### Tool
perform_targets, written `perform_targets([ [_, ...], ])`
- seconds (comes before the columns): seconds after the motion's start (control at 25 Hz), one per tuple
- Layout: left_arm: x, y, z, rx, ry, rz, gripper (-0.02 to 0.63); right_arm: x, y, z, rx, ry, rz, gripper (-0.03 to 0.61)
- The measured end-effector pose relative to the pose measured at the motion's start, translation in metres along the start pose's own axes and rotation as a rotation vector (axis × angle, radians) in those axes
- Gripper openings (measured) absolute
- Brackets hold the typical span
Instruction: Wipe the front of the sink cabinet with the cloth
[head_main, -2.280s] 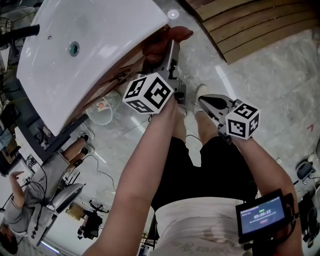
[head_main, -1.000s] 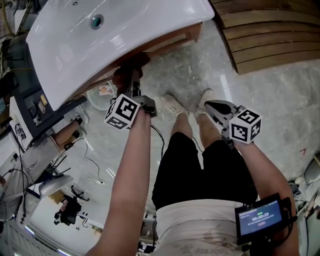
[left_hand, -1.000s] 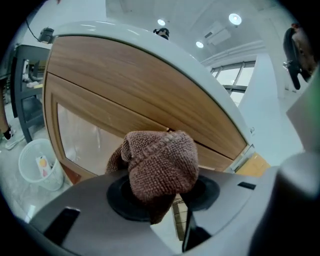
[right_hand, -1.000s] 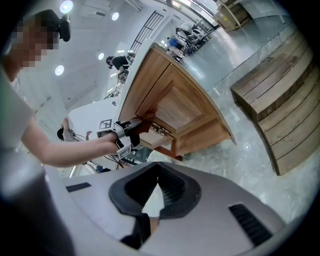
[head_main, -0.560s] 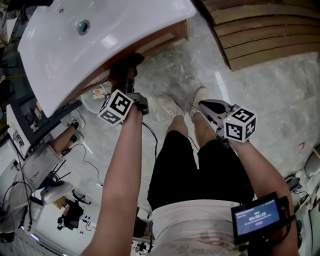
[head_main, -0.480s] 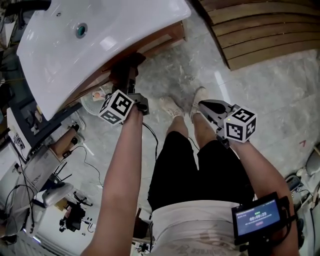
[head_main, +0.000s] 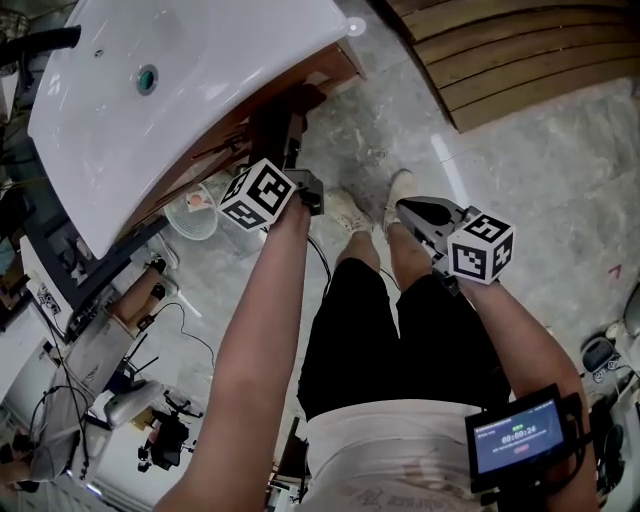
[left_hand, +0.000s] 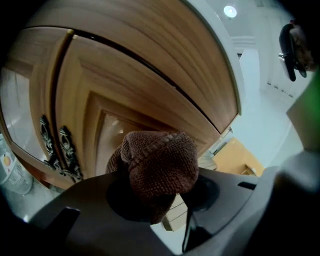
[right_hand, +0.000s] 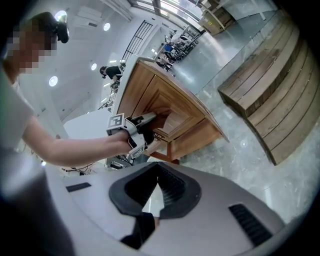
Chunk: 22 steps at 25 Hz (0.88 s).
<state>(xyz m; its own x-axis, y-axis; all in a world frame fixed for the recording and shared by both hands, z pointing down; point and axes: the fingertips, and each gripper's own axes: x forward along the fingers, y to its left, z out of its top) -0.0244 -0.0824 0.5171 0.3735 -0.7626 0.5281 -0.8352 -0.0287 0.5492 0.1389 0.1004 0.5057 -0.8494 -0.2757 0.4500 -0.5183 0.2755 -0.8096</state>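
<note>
Leftmost, the left gripper (left_hand: 159, 186) clamps the brown cloth (left_hand: 161, 159) at the sink cabinet (left_hand: 150, 65) front, beside its door handles (left_hand: 59, 150). In the head view the sink (head_main: 180, 90) rim hides that contact. The right gripper (right_hand: 159, 194), jaws together and empty, hangs well apart.

The small screen (head_main: 518, 437) by your right forearm shows a timer that reads about 00:00:24; you cannot read its other lines.

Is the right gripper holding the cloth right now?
No, the brown cloth is clamped in the left gripper, while the right gripper has nothing between its jaws.
</note>
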Motion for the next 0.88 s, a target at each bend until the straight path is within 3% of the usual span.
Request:
perform_targets([
  [0.24, 0.028, -0.038, -0.006, -0.01, 0.006, -0.078, 0.147, -0.007, -0.011, 0.001, 0.017, -0.016, -0.019, 0.012],
  [0.48, 0.057, -0.069, -0.02, -0.125, -0.022, -0.152, 0.147, -0.025, -0.029, 0.0, 0.037, -0.04, -0.052, 0.012],
  [0.68, 0.074, -0.084, -0.036, -0.179, -0.018, -0.178, 0.147, -0.038, -0.039, -0.01, 0.053, -0.036, -0.073, 0.012],
  [0.88, 0.086, -0.068, -0.04, -0.208, -0.01, -0.159, 0.147, -0.027, -0.04, -0.014, 0.055, -0.018, -0.078, 0.012],
])
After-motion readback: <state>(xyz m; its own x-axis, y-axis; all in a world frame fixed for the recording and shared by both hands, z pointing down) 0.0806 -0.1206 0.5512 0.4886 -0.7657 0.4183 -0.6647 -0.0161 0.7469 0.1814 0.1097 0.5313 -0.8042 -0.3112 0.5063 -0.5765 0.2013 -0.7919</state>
